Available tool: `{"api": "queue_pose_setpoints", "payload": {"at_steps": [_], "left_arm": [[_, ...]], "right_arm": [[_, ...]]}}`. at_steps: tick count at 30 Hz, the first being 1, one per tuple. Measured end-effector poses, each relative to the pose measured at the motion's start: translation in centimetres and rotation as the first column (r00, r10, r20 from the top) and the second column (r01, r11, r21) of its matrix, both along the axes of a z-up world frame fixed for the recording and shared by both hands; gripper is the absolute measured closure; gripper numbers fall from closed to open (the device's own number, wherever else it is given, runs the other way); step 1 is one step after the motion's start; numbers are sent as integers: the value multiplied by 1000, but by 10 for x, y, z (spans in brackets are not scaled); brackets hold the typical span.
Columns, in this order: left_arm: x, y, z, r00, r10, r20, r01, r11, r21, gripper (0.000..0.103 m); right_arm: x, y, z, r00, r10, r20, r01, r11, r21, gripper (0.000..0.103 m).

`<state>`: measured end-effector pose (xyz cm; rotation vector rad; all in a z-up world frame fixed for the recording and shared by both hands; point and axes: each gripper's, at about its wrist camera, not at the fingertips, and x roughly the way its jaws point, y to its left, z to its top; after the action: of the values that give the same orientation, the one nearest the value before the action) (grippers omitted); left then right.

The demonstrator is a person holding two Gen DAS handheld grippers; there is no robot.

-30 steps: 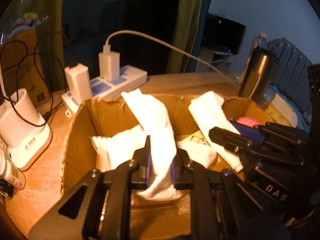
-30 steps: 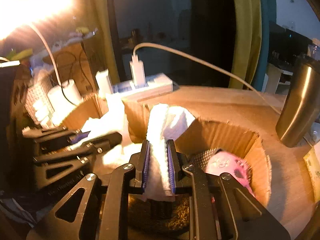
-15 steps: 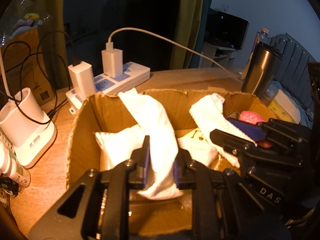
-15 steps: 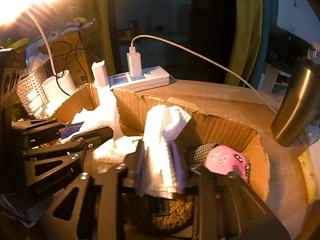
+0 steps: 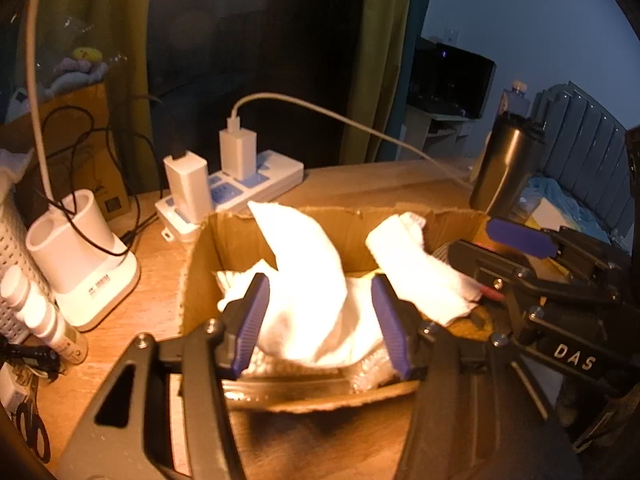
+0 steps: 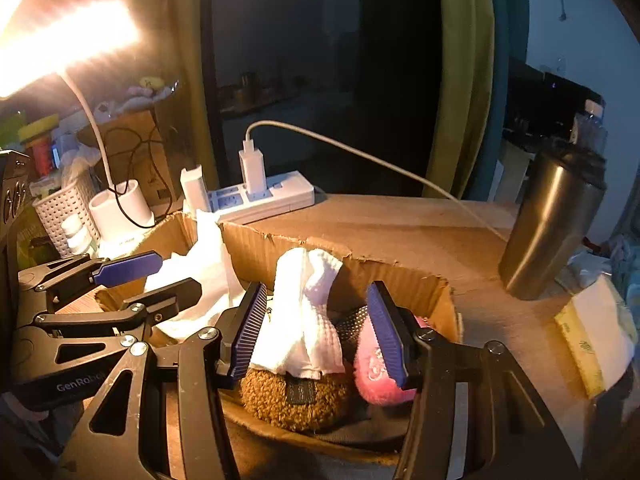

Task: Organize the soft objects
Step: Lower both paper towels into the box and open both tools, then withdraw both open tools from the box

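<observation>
An open cardboard box holds several soft things. In the left wrist view a white cloth stands curled inside it, between the purple pads of my left gripper. Those jaws are opening and the pads do not press on the cloth. A second white cloth lies on a brown fuzzy item beside a pink plush. It sits loose between the opening jaws of my right gripper. Each gripper shows in the other's view, the right gripper at the right and the left gripper at the left.
Behind the box lie a white power strip with chargers and a cable. A white cup holder, bottles and scissors stand left. A steel tumbler and a yellow-white pack are at the right.
Both grippers were shut on their white cloths and have opened. The cloths now rest loose in the box. Both grippers have drawn up and back a little.
</observation>
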<state>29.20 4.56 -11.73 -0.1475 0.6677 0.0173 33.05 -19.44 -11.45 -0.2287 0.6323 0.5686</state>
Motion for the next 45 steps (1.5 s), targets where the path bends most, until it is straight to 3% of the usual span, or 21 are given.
{"api": "queue_pose_setpoints", "payload": {"at_steps": [9, 12, 13, 16, 45], "left_arm": [[-27, -4, 24, 998, 4, 57, -5, 1000, 5, 47], [-38, -6, 34, 997, 10, 80, -10, 1000, -3, 30], [-41, -5, 36, 996, 10, 85, -10, 1000, -10, 28], [-52, -4, 46, 993, 12, 116, -8, 999, -32, 28], [-147, -27, 105, 961, -7, 278, 2, 1000, 18, 28]], "right_arm": [[-27, -12, 23, 999, -11, 48, 10, 1000, 14, 48], [-36, -15, 29, 998, -17, 63, 16, 1000, 20, 48], [-40, -17, 32, 997, -19, 69, 18, 1000, 22, 48], [-49, -20, 38, 996, -24, 85, 21, 999, 27, 48], [-139, -57, 89, 974, -69, 214, 52, 995, 84, 47]]}}
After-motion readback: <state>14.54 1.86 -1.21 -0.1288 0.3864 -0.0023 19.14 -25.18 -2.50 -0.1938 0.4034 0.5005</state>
